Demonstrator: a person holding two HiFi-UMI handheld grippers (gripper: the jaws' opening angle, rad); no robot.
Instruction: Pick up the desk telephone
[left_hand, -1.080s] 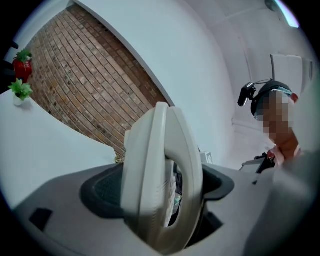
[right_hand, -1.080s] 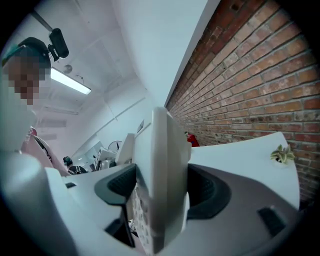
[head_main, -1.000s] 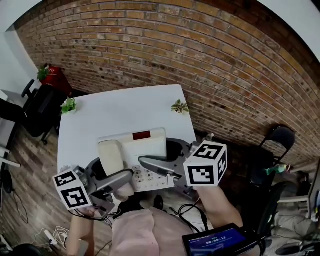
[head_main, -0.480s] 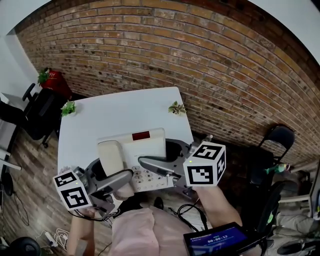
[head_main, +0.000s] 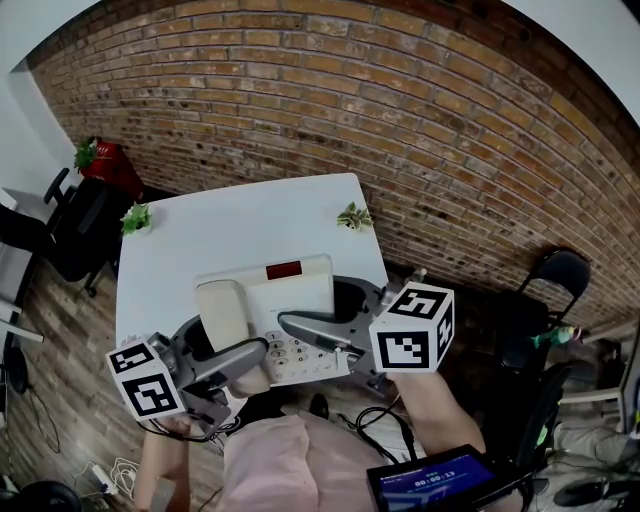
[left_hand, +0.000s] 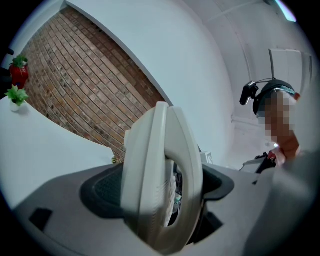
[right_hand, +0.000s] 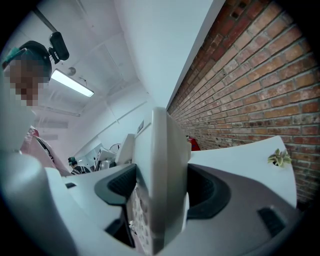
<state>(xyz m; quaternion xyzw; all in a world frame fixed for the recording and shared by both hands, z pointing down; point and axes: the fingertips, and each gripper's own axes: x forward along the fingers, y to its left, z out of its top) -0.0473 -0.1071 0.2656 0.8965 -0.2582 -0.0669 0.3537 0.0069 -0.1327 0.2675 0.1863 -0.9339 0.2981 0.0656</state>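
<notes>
A white desk telephone (head_main: 288, 300) with a red display (head_main: 284, 270) and its handset (head_main: 222, 312) on the left hangs between both grippers, over the near edge of the white table (head_main: 240, 225). My left gripper (head_main: 228, 348) is shut on the phone's left side, by the handset. My right gripper (head_main: 328, 315) is shut on its right side, by the keypad. In the left gripper view the phone (left_hand: 160, 175) stands edge-on, filling the gap of that gripper (left_hand: 162, 200). The right gripper view shows the phone's edge (right_hand: 162, 175) pressed between the pads of that gripper (right_hand: 160, 195).
Two small potted plants (head_main: 356, 215) (head_main: 135, 217) stand at the table's far corners. A brick wall (head_main: 400, 120) runs behind. A black office chair (head_main: 75, 225) and a red object (head_main: 105, 160) are at the left, another chair (head_main: 560, 275) at the right.
</notes>
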